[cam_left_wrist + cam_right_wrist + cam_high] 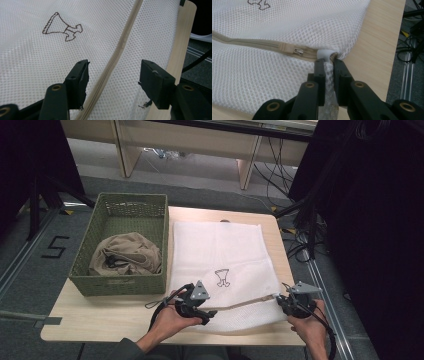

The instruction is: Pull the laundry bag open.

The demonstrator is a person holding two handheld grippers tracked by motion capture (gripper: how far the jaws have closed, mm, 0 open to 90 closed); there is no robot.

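A white mesh laundry bag (220, 260) lies flat on the wooden table (100, 315), with a small brown embroidered mark (222, 277) and a beige zipper (245, 303) along its near edge. My left gripper (202, 312) hovers open over the zipper (117, 55), jaws on either side of it and not touching. My right gripper (286, 301) is shut on the bag's corner fabric (327, 72) at the zipper's end, just right of the metal zipper pull (298, 51).
A green woven basket (87, 285) holding a crumpled tan garment (127, 254) stands to the left of the bag. The table's right edge (392, 62) runs close beside my right gripper. Cables and rails lie on the floor to the right.
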